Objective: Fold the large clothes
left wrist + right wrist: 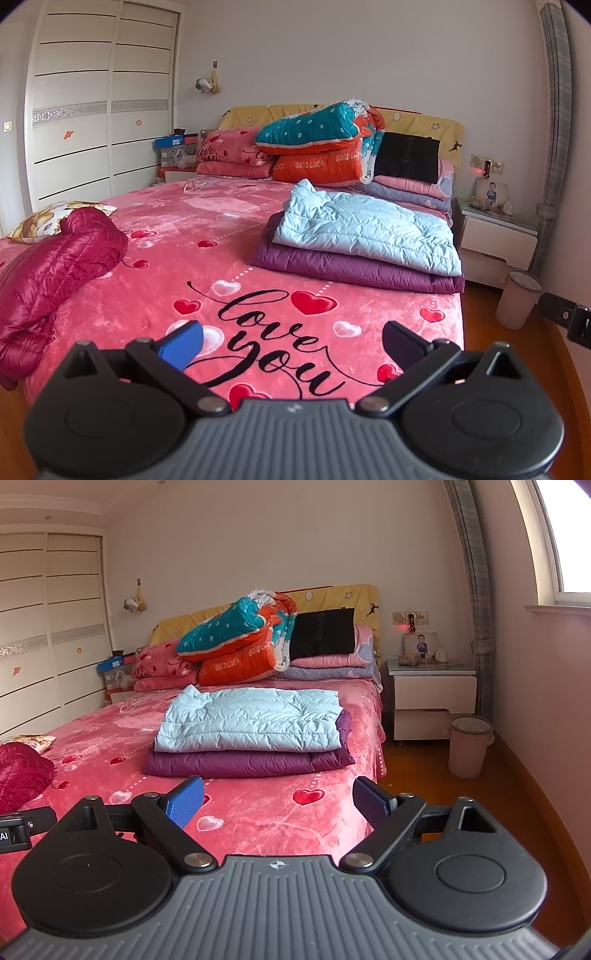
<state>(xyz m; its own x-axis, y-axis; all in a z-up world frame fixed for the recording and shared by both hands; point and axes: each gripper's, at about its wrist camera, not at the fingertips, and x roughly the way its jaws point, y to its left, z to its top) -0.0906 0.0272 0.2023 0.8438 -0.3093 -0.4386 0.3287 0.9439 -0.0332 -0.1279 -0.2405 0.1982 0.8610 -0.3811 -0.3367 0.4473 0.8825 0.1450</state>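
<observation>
A: Over the foot of the bed, both tools hang in the air. Left gripper: jaws spread wide, nothing between them, pink "love you" bedspread below. Right gripper: likewise released, empty, held near the bed's right corner.

B: Clothes?

A: Two folded down jackets stacked on the right half of the bed. Light blue jacket lies on top of the purple jacket, whose edges show beneath it on the near and right sides. Both lie well ahead of the fingers, untouched.

B: Anything unfolded?

A: Dark red puffer jacket, crumpled in a heap at the left edge of the bed, one part drooping over the side. It touches a patterned cushion behind it.

B: Head end?

A: Teal-and-orange quilt piled against pink pillows; black cushion beside it. Pink waste bin on the floor by the nightstand.
</observation>
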